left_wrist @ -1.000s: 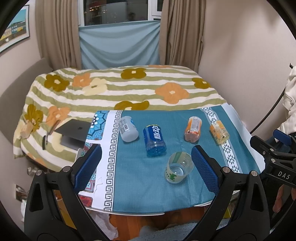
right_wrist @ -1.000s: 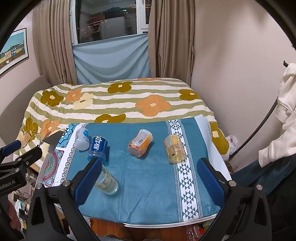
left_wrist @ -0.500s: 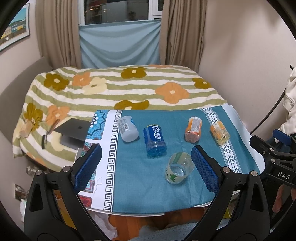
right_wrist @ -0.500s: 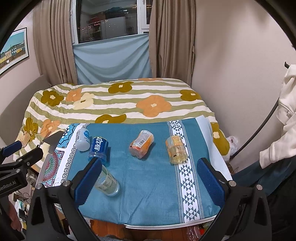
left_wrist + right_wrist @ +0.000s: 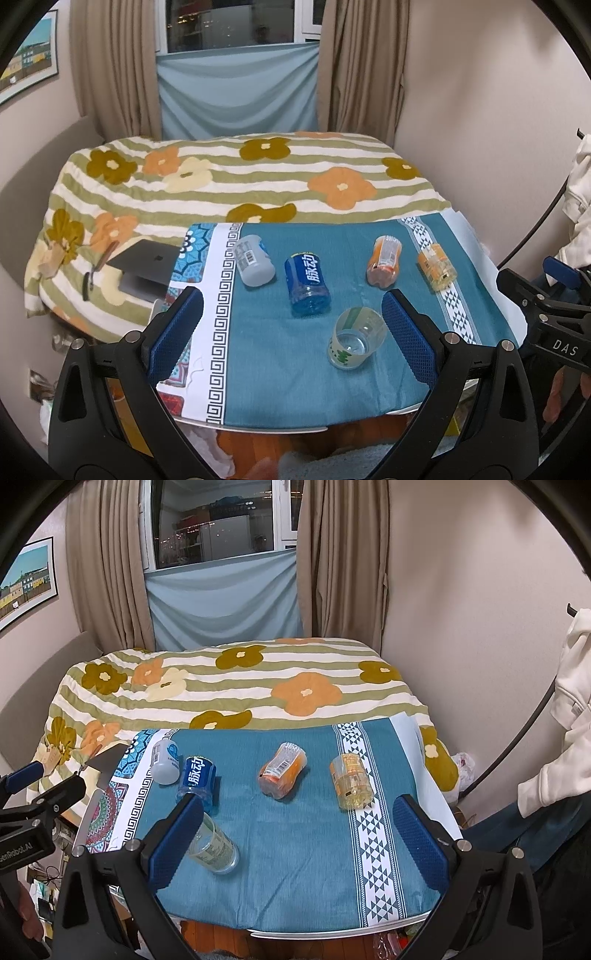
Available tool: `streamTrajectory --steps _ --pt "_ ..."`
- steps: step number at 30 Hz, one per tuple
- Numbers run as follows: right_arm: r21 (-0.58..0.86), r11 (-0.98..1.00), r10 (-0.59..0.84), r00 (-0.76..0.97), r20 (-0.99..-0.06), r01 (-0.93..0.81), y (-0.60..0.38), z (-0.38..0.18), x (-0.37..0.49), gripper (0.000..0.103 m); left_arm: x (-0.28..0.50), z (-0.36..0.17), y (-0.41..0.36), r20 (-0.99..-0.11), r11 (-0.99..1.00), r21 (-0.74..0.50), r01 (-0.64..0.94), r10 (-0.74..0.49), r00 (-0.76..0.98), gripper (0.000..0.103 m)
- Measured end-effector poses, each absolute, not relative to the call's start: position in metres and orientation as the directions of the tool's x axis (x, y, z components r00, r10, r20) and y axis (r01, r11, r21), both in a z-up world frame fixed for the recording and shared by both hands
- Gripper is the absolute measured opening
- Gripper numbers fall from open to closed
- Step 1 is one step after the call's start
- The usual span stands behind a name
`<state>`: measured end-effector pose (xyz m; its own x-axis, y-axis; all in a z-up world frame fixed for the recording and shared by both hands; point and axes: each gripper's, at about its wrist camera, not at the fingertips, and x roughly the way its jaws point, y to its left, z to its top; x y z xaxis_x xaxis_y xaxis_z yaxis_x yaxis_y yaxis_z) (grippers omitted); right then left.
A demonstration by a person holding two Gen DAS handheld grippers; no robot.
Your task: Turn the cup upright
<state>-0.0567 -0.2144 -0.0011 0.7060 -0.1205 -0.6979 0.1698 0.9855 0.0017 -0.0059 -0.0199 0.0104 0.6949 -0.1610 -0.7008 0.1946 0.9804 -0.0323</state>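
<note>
On the blue cloth (image 5: 258, 350) that covers the worktop, five cups lie on their sides, and not one of them stands up. The clear cup with green marks (image 5: 356, 338) lies nearest the front edge, with its open mouth turned toward the left gripper (image 5: 291, 325). Behind it lie a white cup (image 5: 254, 260), a blue cup (image 5: 306, 283), an orange cup (image 5: 383, 261) and a yellow cup (image 5: 436, 266). The left gripper hangs above the front of the worktop with its two blue pads spread wide, holding nothing. The right gripper (image 5: 295, 827) is also spread wide and holds nothing (its left pad hides part of the clear cup in its own view). Both grippers are well back from the cups, so I think the step in hand is reaching for a cup, and the clear cup looks like the closest one to the left gripper. The next move calls for bringing the wide pads down on each side of a cup's round wall, squeezing gently, then tipping it until its bottom sits flat on the cloth. A round cup may roll away if it gets bumped.
</note>
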Motion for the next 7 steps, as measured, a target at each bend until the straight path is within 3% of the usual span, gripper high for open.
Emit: streamTrajectory --steps 7 --pt "0.002 0.985 -0.121 0.707 -0.697 0.171 -0.2146 -0.0014 -0.0573 0.102 -0.0092 0.0133 -0.0187 -0.689 0.983 -0.026 0.184 -0.151 0.709 0.102"
